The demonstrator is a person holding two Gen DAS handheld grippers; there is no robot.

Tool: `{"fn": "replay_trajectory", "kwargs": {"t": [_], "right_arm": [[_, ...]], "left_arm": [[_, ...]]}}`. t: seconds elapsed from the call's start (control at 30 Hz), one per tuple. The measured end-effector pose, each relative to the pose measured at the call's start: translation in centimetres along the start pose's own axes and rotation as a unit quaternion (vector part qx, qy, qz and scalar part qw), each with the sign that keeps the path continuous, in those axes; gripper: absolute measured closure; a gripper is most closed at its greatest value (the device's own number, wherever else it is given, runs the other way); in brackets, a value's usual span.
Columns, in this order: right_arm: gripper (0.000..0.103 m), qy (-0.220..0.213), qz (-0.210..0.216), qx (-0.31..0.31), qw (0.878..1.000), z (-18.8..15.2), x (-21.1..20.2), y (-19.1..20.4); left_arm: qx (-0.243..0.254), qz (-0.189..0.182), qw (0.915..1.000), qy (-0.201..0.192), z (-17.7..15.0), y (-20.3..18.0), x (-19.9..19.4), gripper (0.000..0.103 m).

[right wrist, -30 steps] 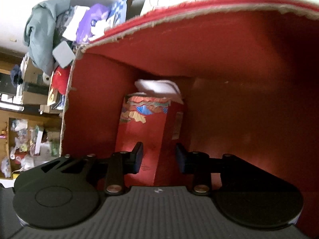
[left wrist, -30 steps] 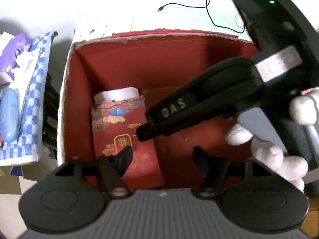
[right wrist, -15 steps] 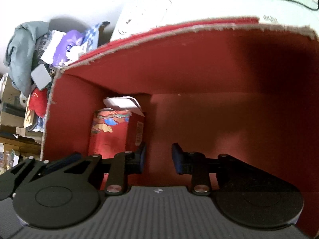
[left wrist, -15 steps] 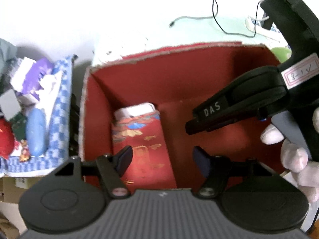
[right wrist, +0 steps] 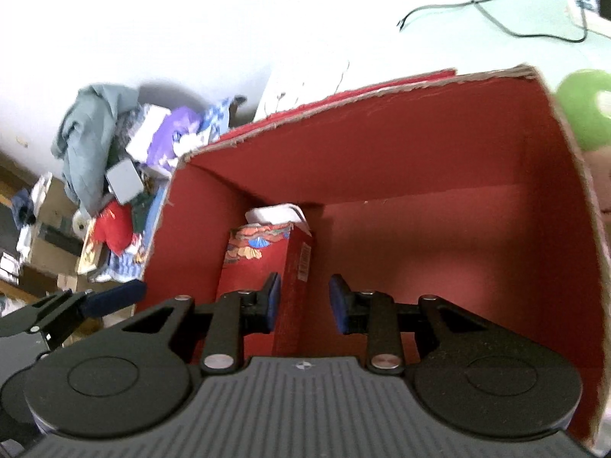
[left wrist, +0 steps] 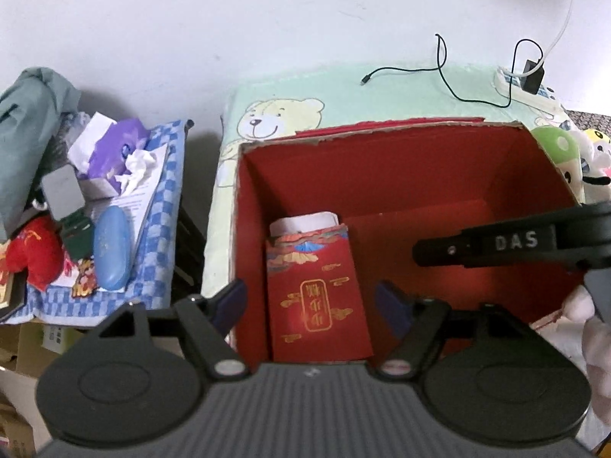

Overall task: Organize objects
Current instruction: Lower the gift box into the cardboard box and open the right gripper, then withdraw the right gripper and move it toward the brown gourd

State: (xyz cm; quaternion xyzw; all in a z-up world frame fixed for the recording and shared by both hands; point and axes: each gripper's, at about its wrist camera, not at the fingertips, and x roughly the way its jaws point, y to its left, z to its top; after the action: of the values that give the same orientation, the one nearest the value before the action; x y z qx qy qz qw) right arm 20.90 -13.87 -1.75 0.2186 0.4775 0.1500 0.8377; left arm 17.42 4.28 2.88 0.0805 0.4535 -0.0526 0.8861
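Box: the open red-lined cardboard box (left wrist: 401, 175) sits on a pale green sheet printed with a cartoon bear (left wrist: 282, 114); most of its red floor is bare
Already inside: one red packet decorated with gold characters and coloured clouds (left wrist: 317, 297) stands against the box's left wall, with a white item (left wrist: 303, 223) tucked behind its top; I cannot tell what that white item is
My left gripper (left wrist: 311, 301): jaws wide and opening, nothing between the pads; the red packet shows through the gap but lies well below, untouched
My right gripper (right wrist: 303, 303): jaws at a middling gap, nothing pinched; in the right wrist view the packet's narrow edge shows between the pads, yet I see no contact
Position of both: I judge both are above the box opening, not reaching for the floor; my right gripper's black finger marked DAS (left wrist: 508, 244) crosses the right side of the left wrist view
Still outside, right: a green plush toy (left wrist: 557, 152) and a white and yellow plush (left wrist: 594, 156) just beside the box's right wall
Still outside, left: a cluttered blue checked cloth (left wrist: 160, 206) holding a light blue oval case (left wrist: 110, 252), a purple pack (left wrist: 114, 149), a red plush (left wrist: 32, 252) and a grey-green garment (left wrist: 26, 126)
Progress: early, by my reading; one packet stowed, both my grippers free, and I would fetch a plush next
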Motion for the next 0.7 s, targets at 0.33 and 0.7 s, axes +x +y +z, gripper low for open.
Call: {"fn": "replay_trajectory", "kwargs": {"t": [0.33,0.7], "right_arm": [[0.071,-0.059,0.026,-0.006,0.998,-2.4,-3.6,-1.0],[0.071,-0.076,0.115,-0.039,0.990,-5.6,-10.1,-3.8]], "left_arm": [[-0.041,0.033,0.9986,0.001,-1.2,-1.6,-1.9,0.017],[-0.078,0.055,0.9952,-0.022,-4.4,-4.2,-6.1,0.018]]}}
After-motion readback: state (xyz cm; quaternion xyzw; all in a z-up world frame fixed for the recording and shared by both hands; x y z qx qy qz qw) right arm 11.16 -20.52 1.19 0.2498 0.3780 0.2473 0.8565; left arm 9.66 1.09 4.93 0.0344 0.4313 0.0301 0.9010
